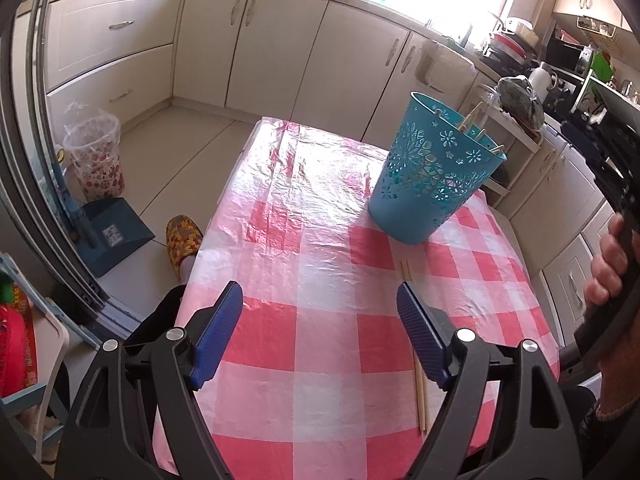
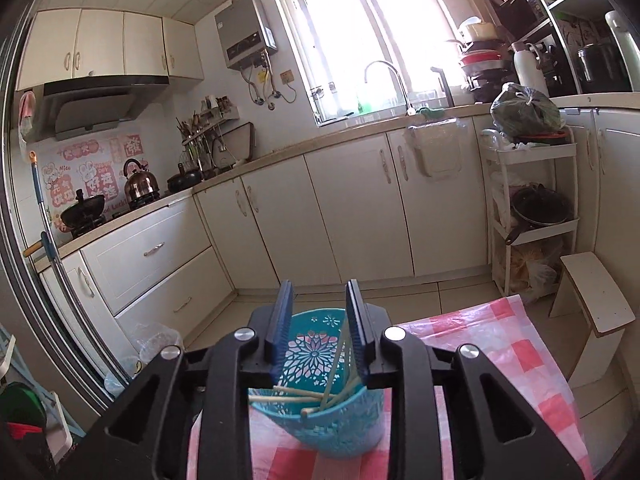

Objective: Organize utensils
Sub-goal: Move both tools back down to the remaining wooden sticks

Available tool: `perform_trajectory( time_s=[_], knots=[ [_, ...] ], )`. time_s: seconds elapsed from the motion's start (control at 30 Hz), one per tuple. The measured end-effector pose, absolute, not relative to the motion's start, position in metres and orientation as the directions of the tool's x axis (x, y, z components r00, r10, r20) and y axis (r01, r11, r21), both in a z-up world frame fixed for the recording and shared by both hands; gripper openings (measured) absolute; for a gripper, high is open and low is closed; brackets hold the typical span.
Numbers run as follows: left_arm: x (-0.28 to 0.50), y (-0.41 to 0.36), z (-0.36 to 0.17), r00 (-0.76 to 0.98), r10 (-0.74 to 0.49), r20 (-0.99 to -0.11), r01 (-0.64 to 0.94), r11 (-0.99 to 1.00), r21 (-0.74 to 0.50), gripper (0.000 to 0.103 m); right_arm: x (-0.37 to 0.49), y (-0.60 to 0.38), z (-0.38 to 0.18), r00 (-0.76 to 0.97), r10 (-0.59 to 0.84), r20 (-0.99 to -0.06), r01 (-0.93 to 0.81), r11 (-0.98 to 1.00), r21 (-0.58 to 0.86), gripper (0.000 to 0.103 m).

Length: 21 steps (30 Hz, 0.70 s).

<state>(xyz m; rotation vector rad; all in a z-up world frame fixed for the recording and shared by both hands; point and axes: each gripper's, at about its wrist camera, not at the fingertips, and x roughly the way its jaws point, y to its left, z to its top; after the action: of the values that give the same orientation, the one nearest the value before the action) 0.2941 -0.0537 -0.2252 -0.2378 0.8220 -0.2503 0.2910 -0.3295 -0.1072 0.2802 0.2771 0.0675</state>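
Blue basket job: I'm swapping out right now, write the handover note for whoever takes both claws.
Left claw: open, empty, over the checked tablecloth.
Right claw: part open above the blue basket, nothing pressed between its pads.
Done: several chopsticks lie inside the basket.
Left: one pair of chopsticks on the table, partly hidden behind the left claw's right finger. Pick them up and drop them in the basket, which stands upright near the table's far right side.
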Motion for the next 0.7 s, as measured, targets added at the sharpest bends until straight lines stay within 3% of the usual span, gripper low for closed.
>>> perform_trajectory(
  time_s=[0.13,0.23,0.4,0.47,0.7],
  knots=[
    [0.288,-0.054,-0.223,0.658,-0.307,-0.688,0.132,0.946,-0.296,0.077,0.249,-0.332,-0.122,0.952,0.093,-0.291,-0.014,0.965,0.263,0.037],
    [0.285,-0.056,-0.224,0.652,-0.304,-0.695,0.132,0.947,-0.291,0.077,0.228,-0.324,-0.153,0.921,0.094,-0.378,-0.007,0.974,0.225,0.043],
    [0.276,-0.060,-0.227,0.643,-0.299,-0.705,0.144,0.951,-0.273,0.078,0.228,-0.308,-0.228,0.797,0.134,-0.589,0.004,0.974,0.227,0.043],
    [0.273,-0.060,-0.228,0.642,-0.296,-0.707,0.144,0.953,-0.268,0.078,0.238,-0.300,-0.245,0.739,0.159,-0.654,-0.011,0.974,0.224,0.036],
    [0.273,-0.055,-0.232,0.632,-0.293,-0.718,0.130,0.953,-0.274,0.079,0.261,-0.276,-0.259,0.697,0.164,-0.698,-0.053,0.983,0.178,0.030]
  ],
)
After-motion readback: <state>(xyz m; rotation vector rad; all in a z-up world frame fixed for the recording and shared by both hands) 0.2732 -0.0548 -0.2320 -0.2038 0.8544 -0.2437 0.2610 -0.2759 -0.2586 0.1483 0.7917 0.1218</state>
